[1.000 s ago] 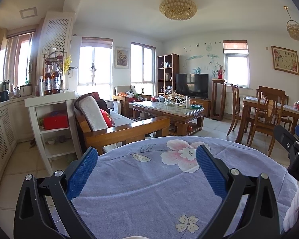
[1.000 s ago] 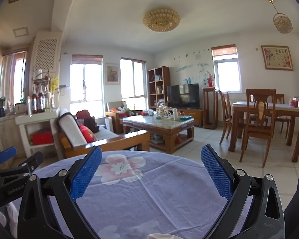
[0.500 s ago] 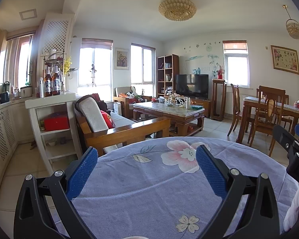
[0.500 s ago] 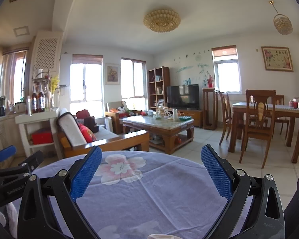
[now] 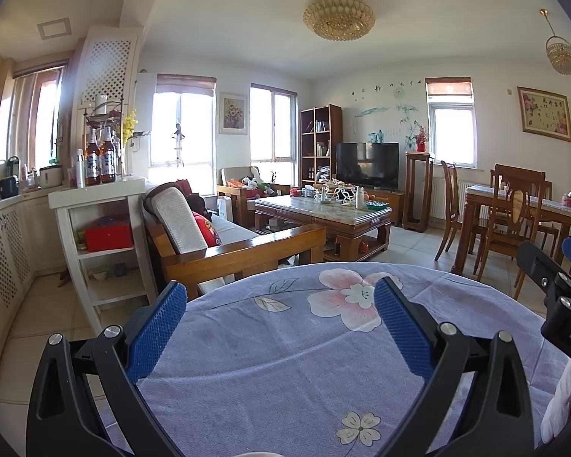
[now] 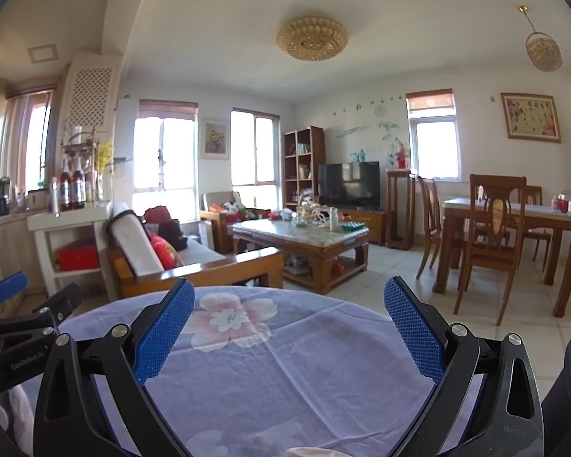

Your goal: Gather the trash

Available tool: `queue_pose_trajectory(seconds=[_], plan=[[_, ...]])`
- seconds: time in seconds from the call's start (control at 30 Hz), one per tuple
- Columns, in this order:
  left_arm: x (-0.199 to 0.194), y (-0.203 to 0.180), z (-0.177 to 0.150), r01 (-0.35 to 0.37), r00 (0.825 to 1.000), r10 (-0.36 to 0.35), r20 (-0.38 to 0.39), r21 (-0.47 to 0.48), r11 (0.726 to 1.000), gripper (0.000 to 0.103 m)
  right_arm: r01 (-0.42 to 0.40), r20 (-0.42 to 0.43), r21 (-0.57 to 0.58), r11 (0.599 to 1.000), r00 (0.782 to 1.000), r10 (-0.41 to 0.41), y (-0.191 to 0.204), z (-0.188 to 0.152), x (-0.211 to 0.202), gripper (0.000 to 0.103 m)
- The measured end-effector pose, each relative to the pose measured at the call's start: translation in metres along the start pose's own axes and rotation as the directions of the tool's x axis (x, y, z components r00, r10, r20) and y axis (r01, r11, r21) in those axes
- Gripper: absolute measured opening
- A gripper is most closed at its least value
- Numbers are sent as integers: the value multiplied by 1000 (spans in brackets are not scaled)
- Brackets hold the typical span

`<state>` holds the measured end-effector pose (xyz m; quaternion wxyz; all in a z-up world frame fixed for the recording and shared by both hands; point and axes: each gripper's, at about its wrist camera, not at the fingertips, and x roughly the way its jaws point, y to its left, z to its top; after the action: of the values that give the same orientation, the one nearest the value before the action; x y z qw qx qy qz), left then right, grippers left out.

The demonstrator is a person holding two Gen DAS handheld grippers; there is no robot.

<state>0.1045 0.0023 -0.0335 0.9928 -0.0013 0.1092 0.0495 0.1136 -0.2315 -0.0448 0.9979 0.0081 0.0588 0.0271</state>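
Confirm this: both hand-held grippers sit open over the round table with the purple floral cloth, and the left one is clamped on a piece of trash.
Not quite. The left hand-held gripper is open and empty, as the left wrist view shows: only the purple floral tablecloth lies between its blue pads. The right hand-held gripper is open over the round table too.

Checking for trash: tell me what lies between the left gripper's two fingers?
Only bare floral tablecloth lies between the open left gripper's fingers, in the left wrist view.

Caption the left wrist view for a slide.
Open left tongs over a floral tablecloth, facing the living room.
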Motion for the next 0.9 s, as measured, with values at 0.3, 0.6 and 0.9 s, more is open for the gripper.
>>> queue_pose_trajectory(seconds=[0.3, 0.6, 0.9], plan=[[1, 4, 5, 1, 1000, -1, 6, 2, 1000, 98, 5, 3, -11, 1000, 1000, -5, 0, 0, 0, 98], [1, 3, 4, 1, 1000, -1, 6, 3, 1000, 98, 5, 4, -17, 1000, 1000, -5, 0, 0, 0, 98], [1, 3, 5, 3, 1000, -3, 4, 3, 1000, 98, 5, 6, -23, 1000, 1000, -5, 1, 1, 0, 98]])
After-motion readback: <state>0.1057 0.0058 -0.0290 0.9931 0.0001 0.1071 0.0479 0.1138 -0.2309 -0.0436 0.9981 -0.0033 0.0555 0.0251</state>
